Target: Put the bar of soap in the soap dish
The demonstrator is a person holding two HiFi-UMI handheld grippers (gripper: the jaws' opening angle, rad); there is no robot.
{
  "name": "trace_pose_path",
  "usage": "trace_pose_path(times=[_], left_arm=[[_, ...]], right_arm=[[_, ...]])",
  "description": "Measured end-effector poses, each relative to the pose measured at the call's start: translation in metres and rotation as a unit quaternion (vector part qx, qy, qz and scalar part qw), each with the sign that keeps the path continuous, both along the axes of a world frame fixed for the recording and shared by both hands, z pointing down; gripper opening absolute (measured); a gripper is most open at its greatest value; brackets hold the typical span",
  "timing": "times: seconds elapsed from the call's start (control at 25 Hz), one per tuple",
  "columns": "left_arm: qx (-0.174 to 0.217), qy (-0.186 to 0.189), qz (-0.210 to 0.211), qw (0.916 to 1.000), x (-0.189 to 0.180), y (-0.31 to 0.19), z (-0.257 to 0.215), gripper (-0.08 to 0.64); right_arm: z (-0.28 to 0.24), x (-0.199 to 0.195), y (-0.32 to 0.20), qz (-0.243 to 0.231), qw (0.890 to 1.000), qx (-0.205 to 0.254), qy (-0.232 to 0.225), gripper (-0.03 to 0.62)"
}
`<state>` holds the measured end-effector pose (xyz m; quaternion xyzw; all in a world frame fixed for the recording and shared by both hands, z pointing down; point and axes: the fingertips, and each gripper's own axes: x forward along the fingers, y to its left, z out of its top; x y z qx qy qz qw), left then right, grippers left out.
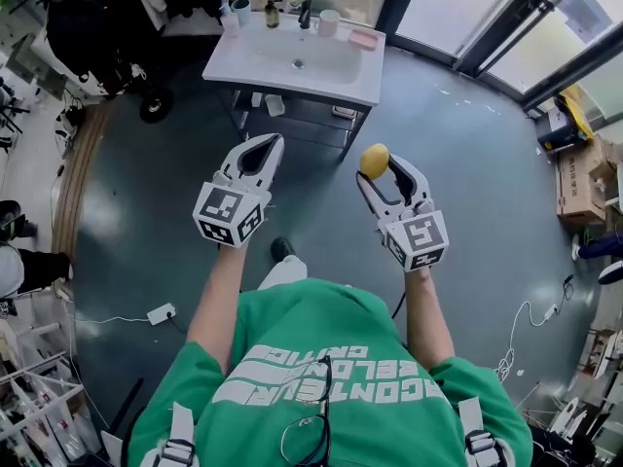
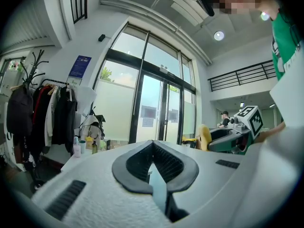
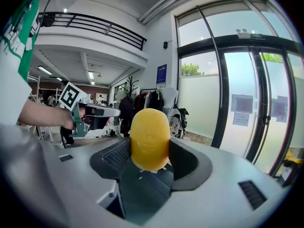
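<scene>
the right gripper (image 1: pixel 380 169) is clenched on the bar of soap (image 3: pixel 149 139), a yellow oval lump pinched by its sides between the two dark pads and standing up past the jaw tips. the left gripper (image 1: pixel 264 148) is closed on itself, its jaw tips meeting with only the hollow of the pads behind them. both are held up side by side in front of the person's green shirt (image 1: pixel 331 358), apart from each other, the left a little farther forward, above the dark grey floor (image 1: pixel 467 193).

ahead of them, well apart from the soap, stands a white sink tabletop (image 1: pixel 341 84) with a shallow basin (image 1: pixel 297 61). the soap dish (image 1: pixel 363 38), pink and flat, sits at its far right corner, with a pale cup (image 1: pixel 328 22) just beside it and a dark bottle (image 1: pixel 272 13) farther left along the back edge.

a coat rack (image 2: pixel 42 108) hung with dark jackets stands to the left of the sink, and tall glass doors (image 2: pixel 156 110) rise behind it. cardboard boxes (image 1: pixel 582 178) lie at the far right of the floor.
</scene>
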<state>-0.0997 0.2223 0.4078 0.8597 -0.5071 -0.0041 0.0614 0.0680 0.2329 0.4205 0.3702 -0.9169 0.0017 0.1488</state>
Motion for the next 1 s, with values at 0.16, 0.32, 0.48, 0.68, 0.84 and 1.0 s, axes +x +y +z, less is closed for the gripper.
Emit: trace_pose_path(times=[0.16,0.32,0.48,0.68,0.84,1.0], left_arm=[[0.001,0.011,-0.003,0.9999,-0.036,-0.02,0.003,0.009],[-0.002,0.012,-0.007,0.9999,-0.065,-0.037,0.006,0.009],[-0.001,0.015,-0.003,0.9999,-0.08,-0.05,0.008,0.009],[-0.003,0.012,0.008,0.9999,-0.09,-0.065,0.013,0.009],[-0.011,0.009,0.016,0.9998,-0.087,-0.074,0.017,0.009],[-0.015,0.004,0.021,0.9996,-0.088,-0.084,0.023,0.009]], right_arm=[[0.004,-0.037,-0.021,-0.004,1.0,-0.003,0.001,0.245],[0.003,-0.069,-0.04,-0.009,1.0,-0.004,0.002,0.245],[0.004,-0.089,-0.053,-0.012,1.0,-0.005,0.006,0.244],[0.007,-0.107,-0.067,-0.014,1.0,-0.006,0.01,0.245],[0.011,-0.11,-0.079,-0.011,1.0,-0.013,0.011,0.244],[0.014,-0.114,-0.093,-0.01,1.0,-0.013,0.007,0.245]])
